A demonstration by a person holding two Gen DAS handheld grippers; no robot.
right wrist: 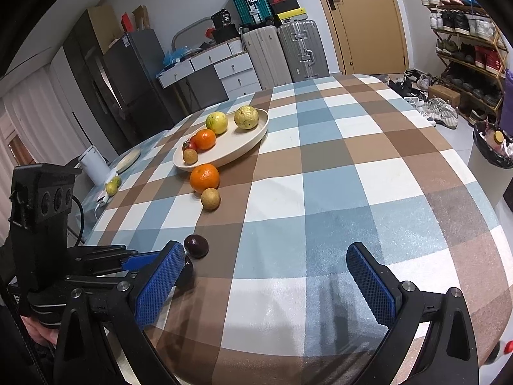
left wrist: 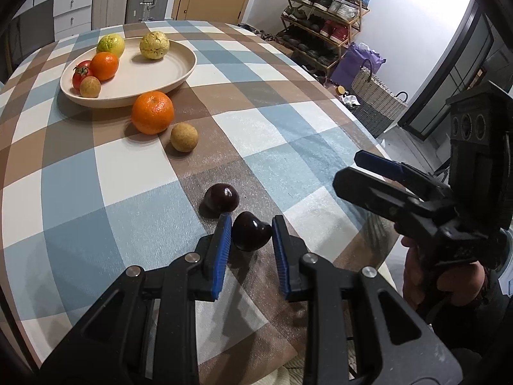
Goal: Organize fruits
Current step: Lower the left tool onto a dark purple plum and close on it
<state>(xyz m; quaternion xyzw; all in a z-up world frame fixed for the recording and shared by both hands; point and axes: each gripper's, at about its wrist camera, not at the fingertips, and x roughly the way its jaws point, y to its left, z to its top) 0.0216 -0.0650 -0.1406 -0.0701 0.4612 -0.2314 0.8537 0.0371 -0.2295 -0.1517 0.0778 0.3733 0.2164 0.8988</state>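
A tablecloth [left wrist: 243, 134] checked in blue, brown and white covers the table. The plate [left wrist: 179, 73] is cream. On it lie a yellow-green fruit [left wrist: 111, 44], a pale yellow knobbly fruit [left wrist: 154, 45], an orange [left wrist: 104, 65], a red tomato [left wrist: 81, 73] and a tan round fruit [left wrist: 90, 87]. Off the plate: a bright orange [left wrist: 152, 112], a tan fruit [left wrist: 184, 137], two dark purple fruits [left wrist: 222, 197] [left wrist: 250, 231]. Gripper pads [left wrist: 221, 253] are blue on black frames.

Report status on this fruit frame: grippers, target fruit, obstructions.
Left gripper shut on near dark plum. Right gripper open, empty. Second dark plum, orange, small tan fruit on cloth; plate path clear.
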